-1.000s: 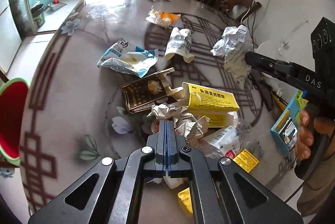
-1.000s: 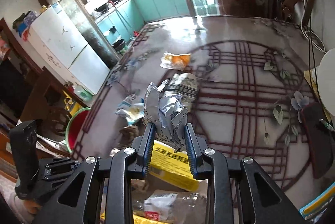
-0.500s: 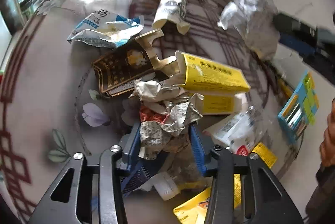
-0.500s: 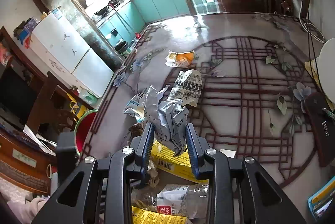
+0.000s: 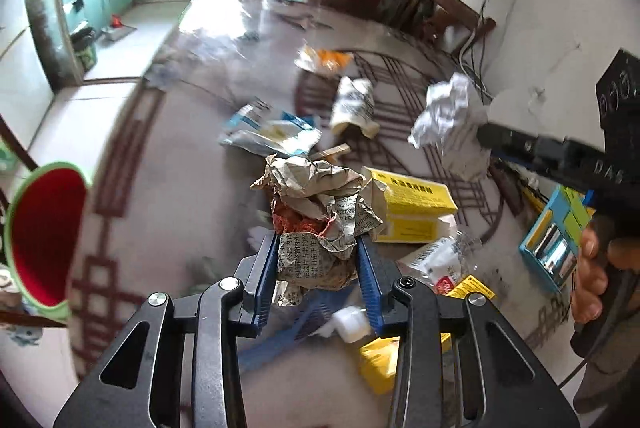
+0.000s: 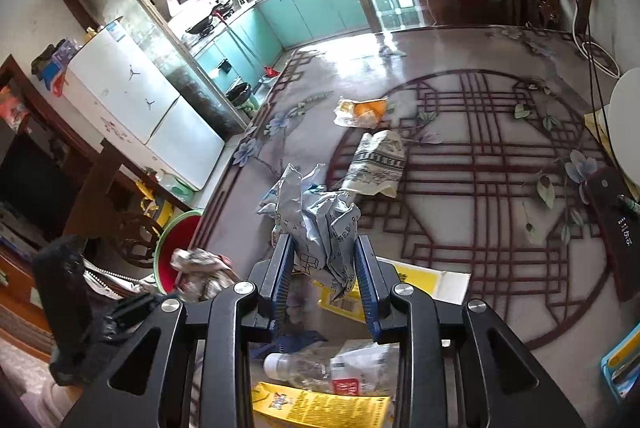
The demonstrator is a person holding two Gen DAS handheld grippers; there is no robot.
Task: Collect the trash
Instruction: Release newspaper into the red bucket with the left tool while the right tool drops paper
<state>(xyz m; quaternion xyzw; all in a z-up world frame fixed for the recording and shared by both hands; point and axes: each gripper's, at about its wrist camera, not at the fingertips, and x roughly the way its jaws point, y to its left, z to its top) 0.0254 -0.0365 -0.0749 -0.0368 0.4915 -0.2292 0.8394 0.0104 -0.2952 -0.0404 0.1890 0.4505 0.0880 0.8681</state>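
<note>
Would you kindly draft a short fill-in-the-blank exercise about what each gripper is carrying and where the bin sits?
1. The left gripper, its jaws closing, holds a crumpled wad of ____.
2. The right gripper is clamped on a crumpled ____-grey wrapper.
3. The bin with the green rim is ____ inside.
4. The box lying beyond the left gripper is ____.

Missing words: newspaper; blue; red; yellow
</note>
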